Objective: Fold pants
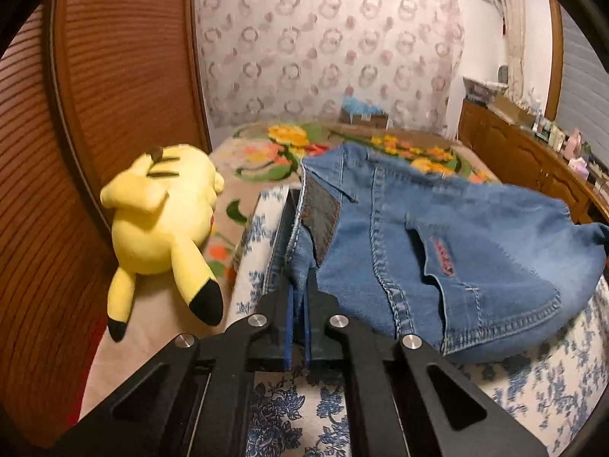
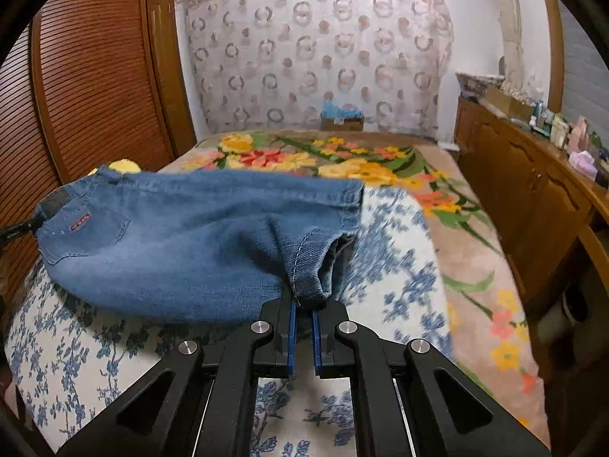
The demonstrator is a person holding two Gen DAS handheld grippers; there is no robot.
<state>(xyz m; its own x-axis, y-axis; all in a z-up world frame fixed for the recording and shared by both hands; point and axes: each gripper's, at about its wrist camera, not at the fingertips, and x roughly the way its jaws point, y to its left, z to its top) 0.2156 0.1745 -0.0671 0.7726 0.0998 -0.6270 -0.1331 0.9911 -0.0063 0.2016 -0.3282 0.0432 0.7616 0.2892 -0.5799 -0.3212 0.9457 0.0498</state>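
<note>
The blue denim pants [image 1: 437, 236] are stretched between both grippers, lifted a little above the blue-flowered white cover [image 1: 289, 411]. My left gripper [image 1: 300, 285] is shut on the waistband end, near the leather patch and back pocket. In the right wrist view the pants [image 2: 182, 236] run leftward from my right gripper [image 2: 304, 301], which is shut on a bunched fold of denim near the hem. The far end of the left gripper shows at the left edge there.
A yellow plush toy [image 1: 163, 221] lies left of the pants by the wooden louvred door [image 1: 95, 95]. A floral blanket [image 2: 342, 160] covers the bed beyond. A wooden cabinet [image 2: 525, 198] with clutter stands on the right. A curtain hangs at the back.
</note>
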